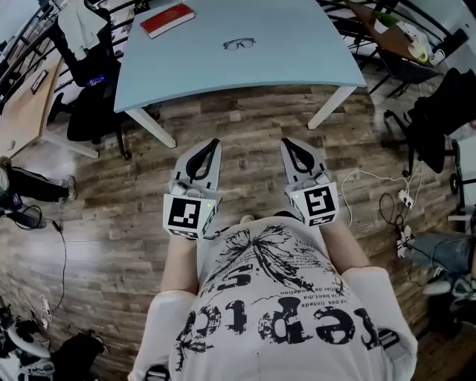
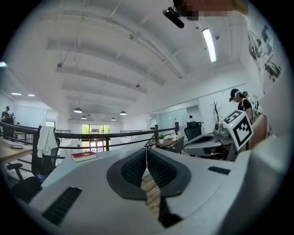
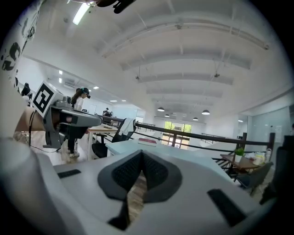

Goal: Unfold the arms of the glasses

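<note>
Lying near the middle of the pale blue rectangular table [image 1: 297,63], the dark-framed glasses [image 1: 239,44] are seen in the head view, well apart from both grippers; whether their arms are folded cannot be told at this size. A flat red book [image 1: 167,19] is placed towards the table's far left corner, apart from the glasses. The grey left gripper [image 1: 212,143] and the grey right gripper [image 1: 287,141] are held side by side over the brown wooden plank floor [image 1: 245,119], short of the table's near edge and just in front of the person's white printed T-shirt [image 1: 275,312], and both are pointed towards the table. In the left gripper view the black ribbed pads [image 2: 135,167] are seen pressed together, with nothing caught between them and floor planks showing below. In the right gripper view the pads [image 3: 125,172] are likewise closed on each other, and nothing is held. A black office chair [image 1: 93,104] with a white garment [image 1: 82,26] draped over it is found left of the table
</note>
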